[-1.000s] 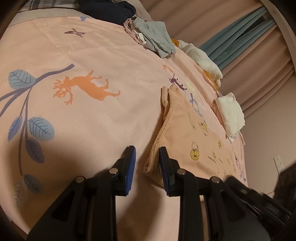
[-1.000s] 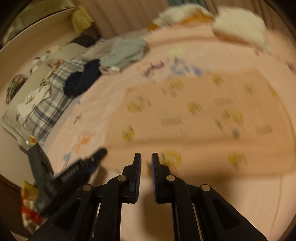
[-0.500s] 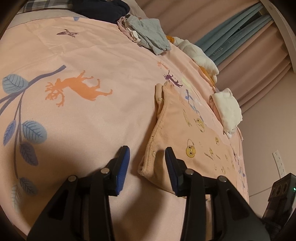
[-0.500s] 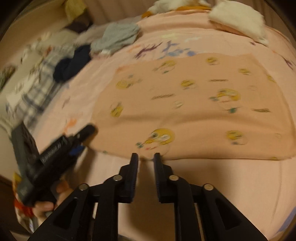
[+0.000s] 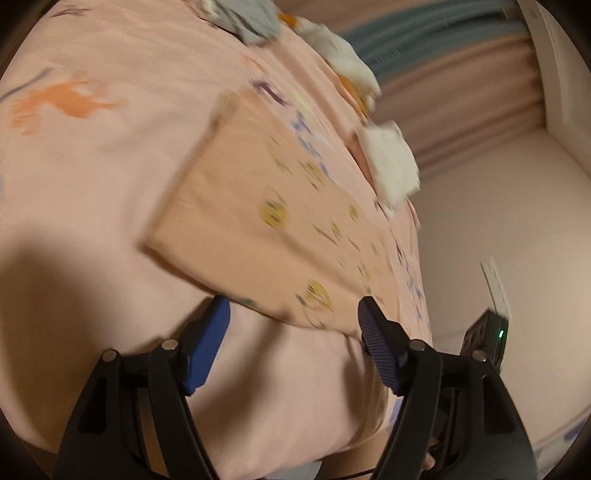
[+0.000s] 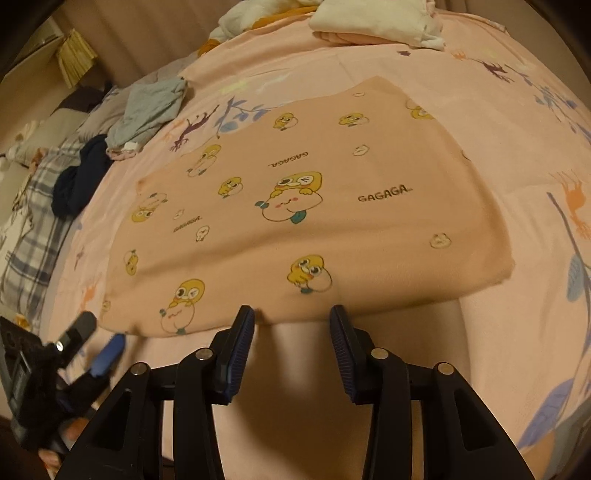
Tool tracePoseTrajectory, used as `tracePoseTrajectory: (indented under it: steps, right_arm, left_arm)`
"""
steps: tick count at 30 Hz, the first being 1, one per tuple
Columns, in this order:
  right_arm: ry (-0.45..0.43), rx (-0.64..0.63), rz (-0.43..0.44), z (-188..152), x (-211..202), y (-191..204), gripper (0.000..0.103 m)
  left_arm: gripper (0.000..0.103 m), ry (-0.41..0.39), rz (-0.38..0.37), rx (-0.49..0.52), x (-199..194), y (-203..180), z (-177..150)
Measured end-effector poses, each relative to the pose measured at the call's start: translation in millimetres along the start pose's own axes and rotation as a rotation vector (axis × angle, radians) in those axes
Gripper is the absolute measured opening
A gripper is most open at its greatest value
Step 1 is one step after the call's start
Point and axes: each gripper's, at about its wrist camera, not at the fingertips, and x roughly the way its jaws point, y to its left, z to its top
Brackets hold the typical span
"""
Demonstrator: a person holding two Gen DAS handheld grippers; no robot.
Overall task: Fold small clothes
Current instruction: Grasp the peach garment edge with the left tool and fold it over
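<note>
Pink bedspread printed with deer, birds and leafy branches covers the bed; we list what lies on it.

Item one: peach garment with yellow cartoon figures and the word GAGAGA, spread flat at the middle of the bed, its near hem just ahead of both tools.

Item two: left hand-held gripper, blue pads set wide apart. Its jaws have just been opening; the garment's near corner lies between and just beyond the tips, and we see no pad pressing on it. Released. This view is blurred.

Item three: right hand-held gripper, jaws likewise just been opening, now parted with bare bedspread between them; the hem sits at the fingertips, ungripped. Released. We also see the left tool at the lower left of this view.

Item four: grey garment, crumpled, beyond the far left corner of the peach one.

Item five: dark navy garment, heaped beside a plaid pillow.

Item six: folded white clothes at the far edge, well apart from the peach garment.
</note>
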Motion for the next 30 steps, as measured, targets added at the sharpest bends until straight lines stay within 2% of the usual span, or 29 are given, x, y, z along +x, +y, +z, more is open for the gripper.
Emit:
tracePoseTrajectory:
  steps: [3, 4, 8, 14, 16, 18, 19, 20, 21, 22, 23, 25, 27, 30]
  right_arm:
    - [-0.016, 0.043, 0.015, 2.8, -7.2, -5.8, 0.068]
    - [-0.026, 0.062, 0.016, 3.7, -9.3, -9.2, 0.070]
    - [-0.067, 0.103, 0.028, 5.6, -19.0, -24.1, 0.070]
    - [-0.145, 0.088, 0.038, 11.0, -26.8, -32.8, 0.070]
    - [-0.190, 0.025, 0.063, 17.3, -29.2, -26.6, 0.061]
    - [-0.234, -0.078, 0.045, 26.9, -31.3, -13.7, 0.054]
    - [-0.254, -0.141, -0.005, 34.2, -30.1, -3.1, 0.051]
    - [-0.268, -0.180, -0.033, 38.4, -28.3, 3.6, 0.049]
    - [-0.280, -0.222, -0.056, 43.3, -25.1, 10.6, 0.042]
    - [-0.287, -0.277, -0.075, 49.7, -18.7, 18.0, 0.036]
    - [-0.282, -0.296, -0.074, 52.8, -13.6, 20.6, 0.035]
    - [-0.254, -0.304, -0.003, 56.1, -0.9, 19.3, 0.024]
    - [-0.225, -0.294, 0.081, 56.1, 11.7, 14.9, 0.023]
    - [-0.167, -0.282, 0.110, 55.4, 29.3, 9.5, 0.023]
  left_arm:
    - [0.075, -0.058, 0.006, -0.039, 8.1, 0.3, 0.1]
    - [0.075, -0.093, -0.002, -0.069, 9.7, 4.5, 2.6]
    - [0.073, -0.179, -0.019, -0.138, 12.0, 11.7, 11.8]
    - [0.074, -0.227, 0.113, -0.067, 30.3, -2.2, 23.9]
    - [0.074, -0.236, 0.161, -0.026, 39.6, -5.8, 29.6]
    - [0.070, -0.254, 0.195, -0.022, 44.1, -6.1, 33.0]
    - [0.061, -0.265, 0.221, -0.032, 45.3, -5.0, 35.0]
    - [0.055, -0.268, 0.255, -0.044, 46.7, -3.6, 37.5]
    - [0.040, -0.260, 0.303, -0.049, 48.7, -1.9, 40.9]
    - [0.035, -0.261, 0.319, -0.048, 48.7, 1.9, 42.6]
    - [0.033, -0.266, 0.316, -0.056, 48.7, 5.8, 44.2]
    - [0.027, -0.278, 0.285, -0.105, 46.6, 14.7, 47.0]
    - [0.025, -0.280, 0.272, -0.118, 47.0, 15.9, 48.3]
    - [0.024, -0.289, 0.299, -0.077, 48.3, 11.1, 46.5]
